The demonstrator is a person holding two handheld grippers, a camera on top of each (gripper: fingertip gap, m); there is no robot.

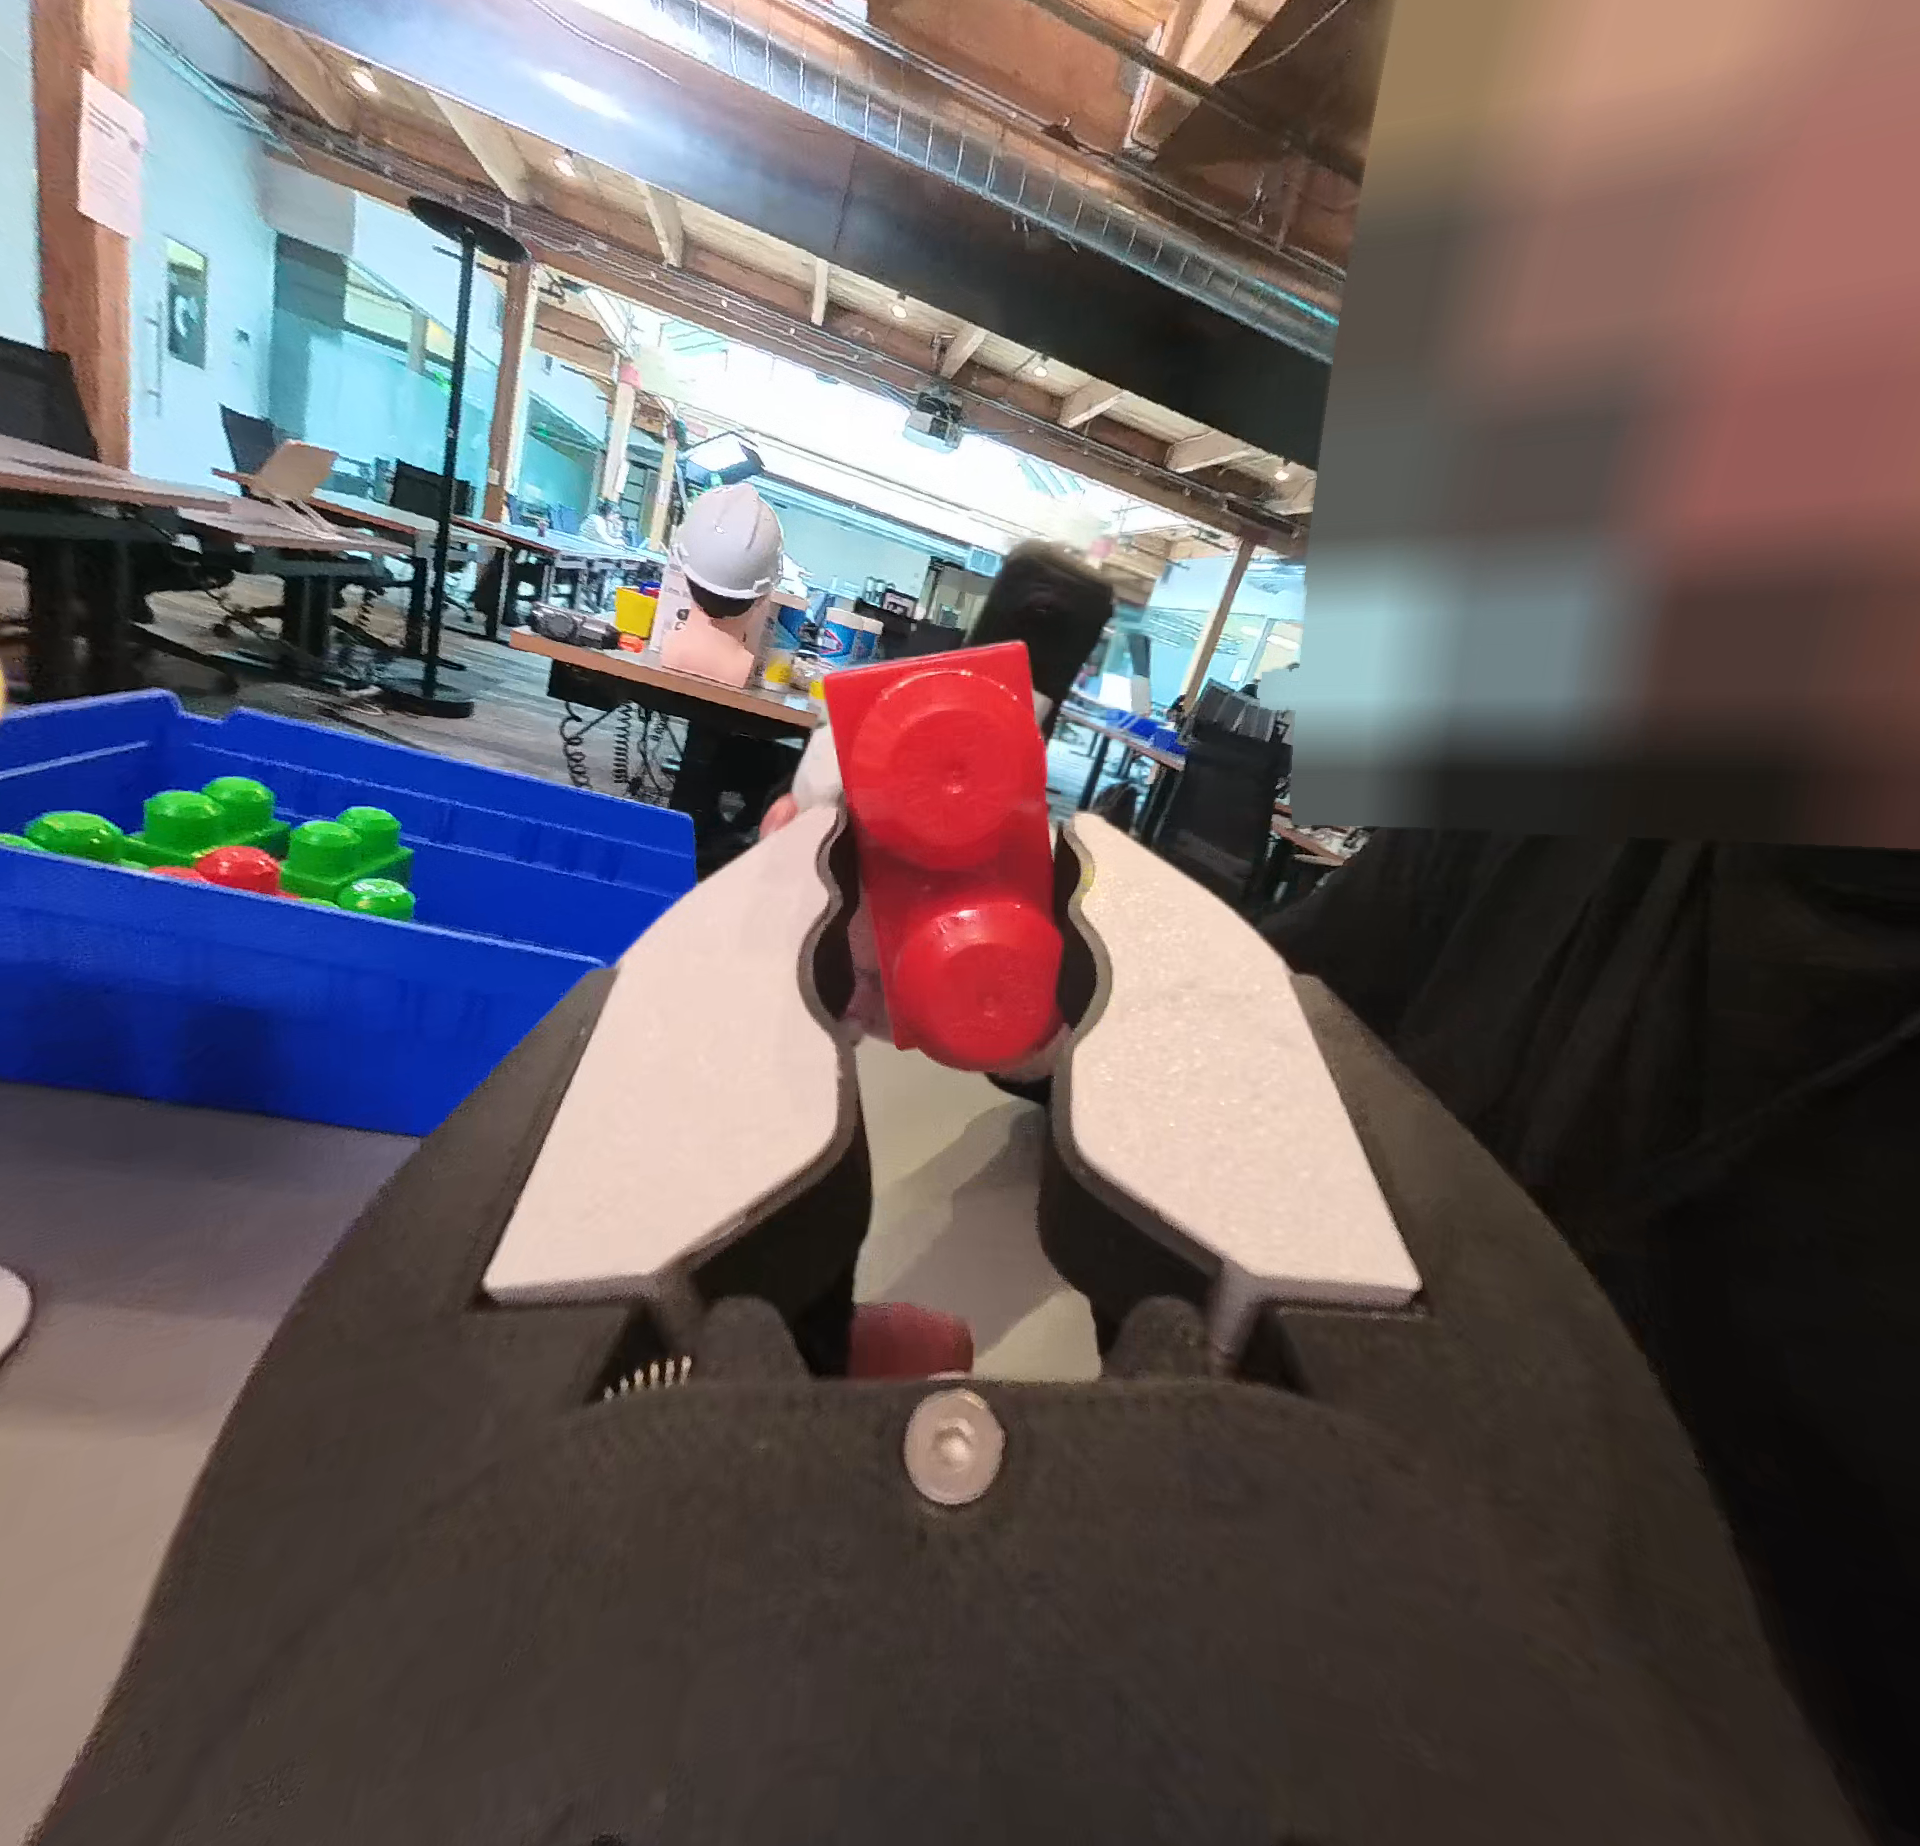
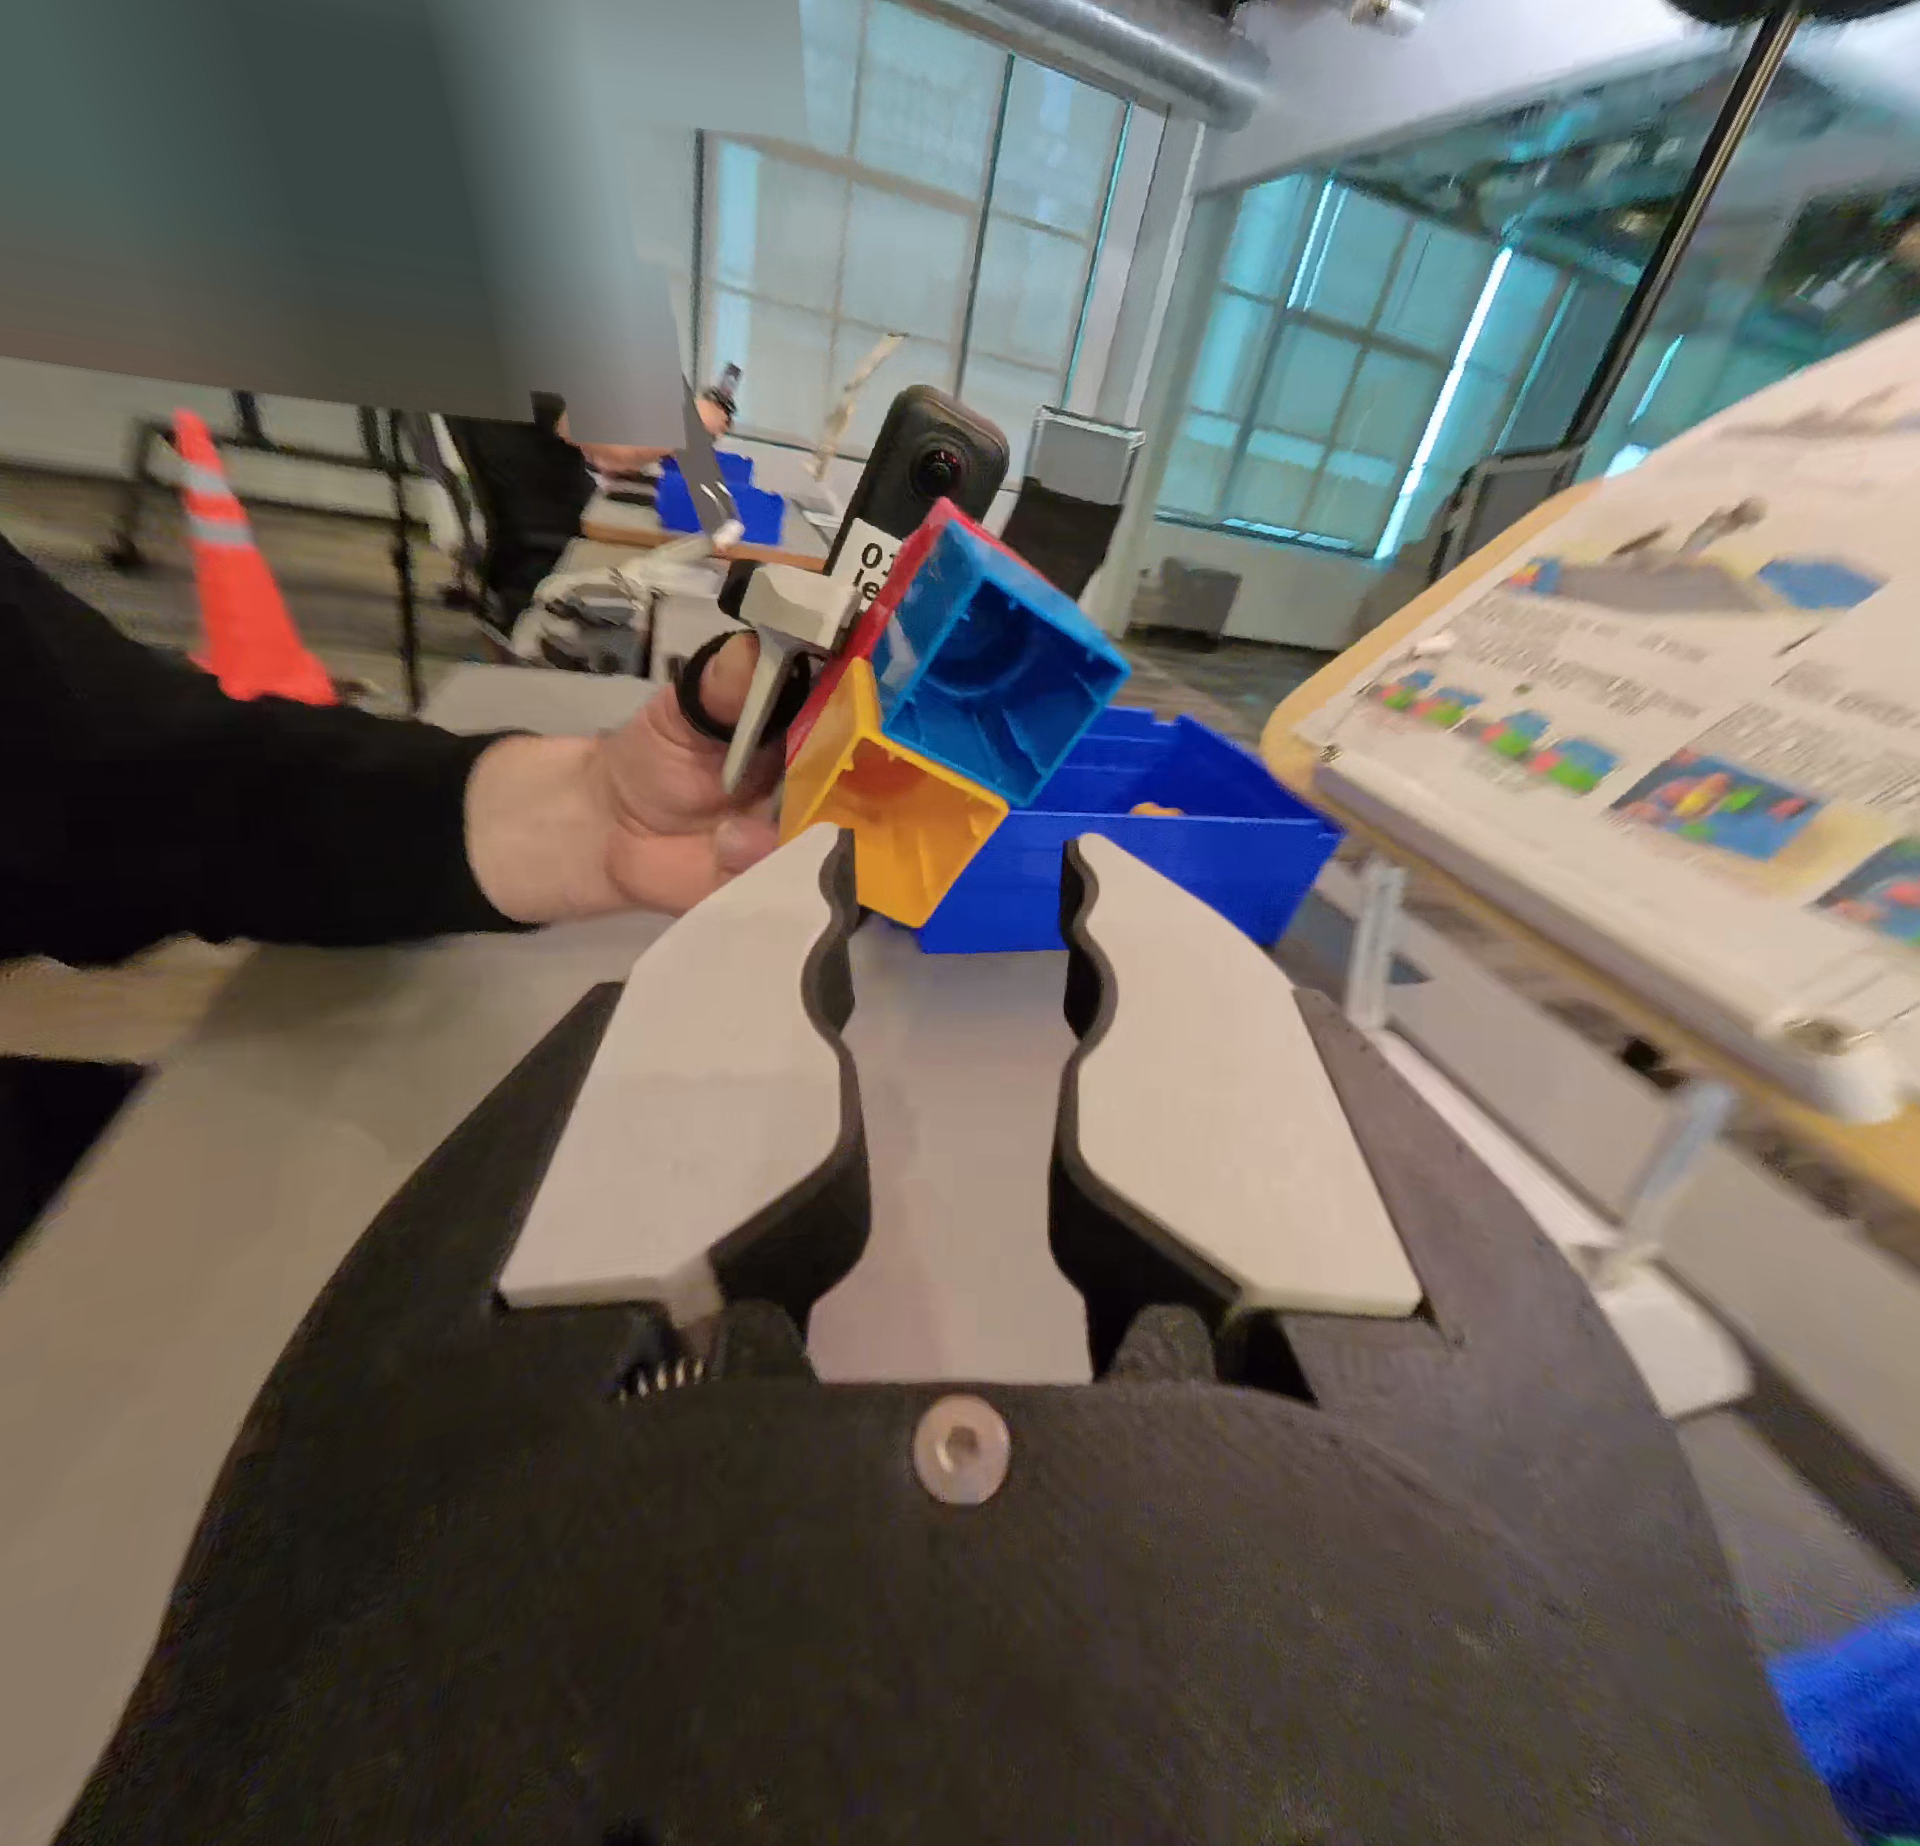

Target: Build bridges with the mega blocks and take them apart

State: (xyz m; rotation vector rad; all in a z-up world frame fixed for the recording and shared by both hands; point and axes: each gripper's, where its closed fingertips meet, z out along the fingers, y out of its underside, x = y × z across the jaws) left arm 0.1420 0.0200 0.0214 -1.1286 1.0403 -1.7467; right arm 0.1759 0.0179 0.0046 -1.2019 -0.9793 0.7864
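Above the table (image 1: 156,1277), left tongs (image 1: 951,923) clamp the red block (image 1: 940,840), long axis upright, studs toward the camera; right tongs (image 2: 956,913) stand apart, bare. Printed instruction sheet (image 2: 1662,674) at right.

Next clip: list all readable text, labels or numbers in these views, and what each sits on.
White label on the left gripper: partly hidden, not quoted here.
Instruction sheet on the tilted board: blurred, unreadable.
Paper notice on the wooden post: too small to read.
Tub labels on the far table: too small to read.
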